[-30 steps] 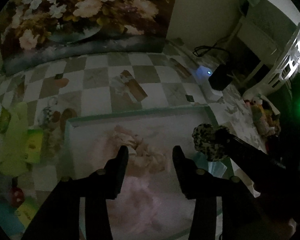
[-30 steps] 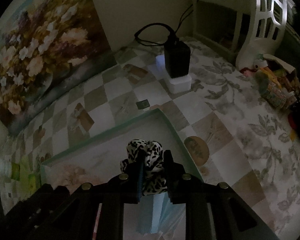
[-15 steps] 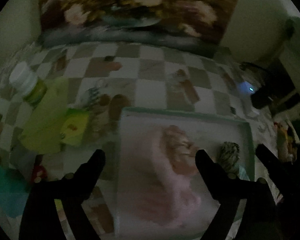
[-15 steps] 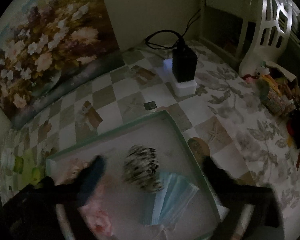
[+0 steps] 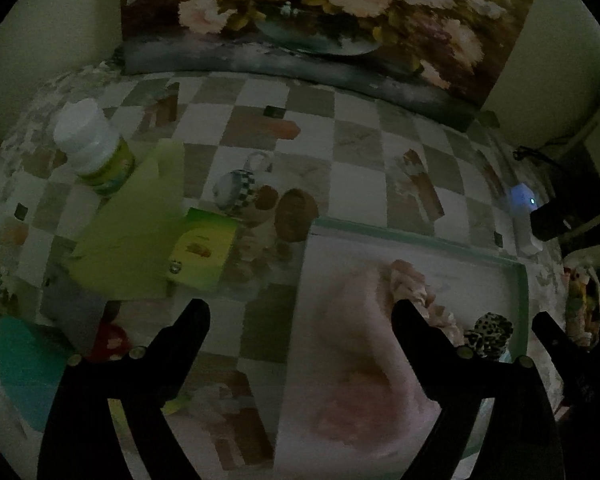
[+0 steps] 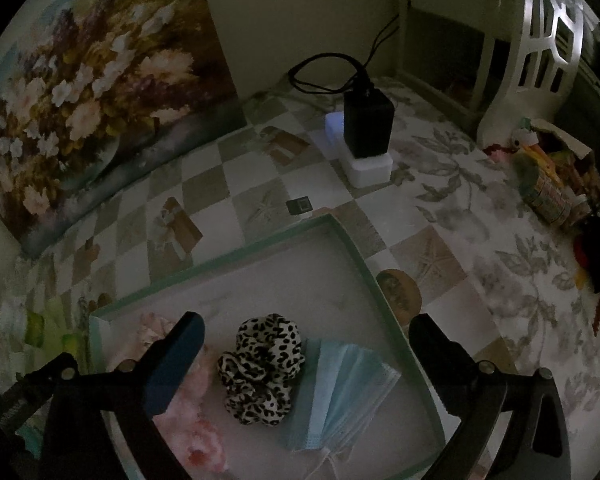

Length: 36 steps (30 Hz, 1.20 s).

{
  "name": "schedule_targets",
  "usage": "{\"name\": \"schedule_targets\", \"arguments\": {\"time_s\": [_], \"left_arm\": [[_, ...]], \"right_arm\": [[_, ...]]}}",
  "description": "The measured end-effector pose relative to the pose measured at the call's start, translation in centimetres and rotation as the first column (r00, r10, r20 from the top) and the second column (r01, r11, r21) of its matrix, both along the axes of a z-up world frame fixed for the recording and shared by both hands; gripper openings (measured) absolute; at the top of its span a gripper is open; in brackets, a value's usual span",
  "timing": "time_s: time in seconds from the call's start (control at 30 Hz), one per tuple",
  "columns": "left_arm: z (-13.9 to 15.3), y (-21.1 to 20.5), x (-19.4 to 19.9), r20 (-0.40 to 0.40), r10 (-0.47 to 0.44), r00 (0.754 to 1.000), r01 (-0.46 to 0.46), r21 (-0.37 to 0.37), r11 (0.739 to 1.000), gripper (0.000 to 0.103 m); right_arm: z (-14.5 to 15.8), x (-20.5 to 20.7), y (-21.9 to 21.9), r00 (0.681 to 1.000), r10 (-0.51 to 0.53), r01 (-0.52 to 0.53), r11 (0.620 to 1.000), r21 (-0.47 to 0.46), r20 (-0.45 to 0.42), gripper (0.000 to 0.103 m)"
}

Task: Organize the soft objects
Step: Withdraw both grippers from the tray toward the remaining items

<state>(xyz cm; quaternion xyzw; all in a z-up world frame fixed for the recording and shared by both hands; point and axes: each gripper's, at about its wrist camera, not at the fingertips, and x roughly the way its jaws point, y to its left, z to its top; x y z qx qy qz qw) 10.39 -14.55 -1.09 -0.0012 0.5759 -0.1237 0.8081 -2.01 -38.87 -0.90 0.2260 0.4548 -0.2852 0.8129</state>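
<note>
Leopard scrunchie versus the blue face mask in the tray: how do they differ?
The leopard scrunchie is puffy, bunched and spotted black on white; the blue face mask is flat, pleated and plain. The scrunchie overlaps the mask's left edge. Both lie released in the tray, between the right gripper's open jaws.

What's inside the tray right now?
The tray holds a leopard scrunchie, a blue face mask and pink fabric. Anything beneath them is hidden.

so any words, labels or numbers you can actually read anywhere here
None can be read.
White bottle: green label, print too blurred.
Yellow-green packet: marks too dim to read.
Small dark tag on the tablecloth: pattern only, too small.
Patterned box at the far right: too small.
</note>
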Motion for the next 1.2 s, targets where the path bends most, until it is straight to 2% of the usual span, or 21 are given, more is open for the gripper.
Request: {"name": "schedule_targets", "arguments": {"time_s": [0.3,0.53,0.73,0.87,0.97,1.13,1.2], "left_arm": [[1.7,3.7,1.3,0.046,0.03,0.998,-0.032,0.032,0.999,0.092],[2.5,9.1,2.7,0.069,0.102,0.992,-0.108,0.082,0.991,0.092],[2.9,15.1,3.5,0.097,0.218,0.971,-0.229,0.13,0.965,0.092],[2.7,18.6,4.0,0.089,0.293,0.952,-0.302,0.106,0.947,0.092],[2.3,21.4,4.2,0.071,0.366,0.928,-0.372,0.091,0.924,0.092],[2.3,24.0,4.3,0.063,0.436,0.898,-0.439,0.051,0.897,0.092],[2.2,24.2,4.6,0.062,0.442,0.895,-0.445,0.038,0.895,0.092]], "right_arm": [[1.1,0.8,2.0,0.999,0.036,-0.036,0.998,-0.041,-0.011,0.103],[2.4,2.9,6.8,0.984,0.179,-0.177,0.982,-0.061,0.014,0.103],[2.3,4.4,10.5,0.962,0.27,-0.269,0.963,-0.021,0.031,0.103],[2.6,5.0,12.8,0.944,0.325,-0.325,0.946,-0.008,0.054,0.103],[2.6,5.3,14.4,0.931,0.36,-0.36,0.933,-0.014,0.063,0.103],[2.5,6.2,16.7,0.906,0.417,-0.417,0.909,-0.02,0.069,0.103],[2.4,6.7,17.8,0.893,0.445,-0.444,0.896,-0.026,0.071,0.103]]}}
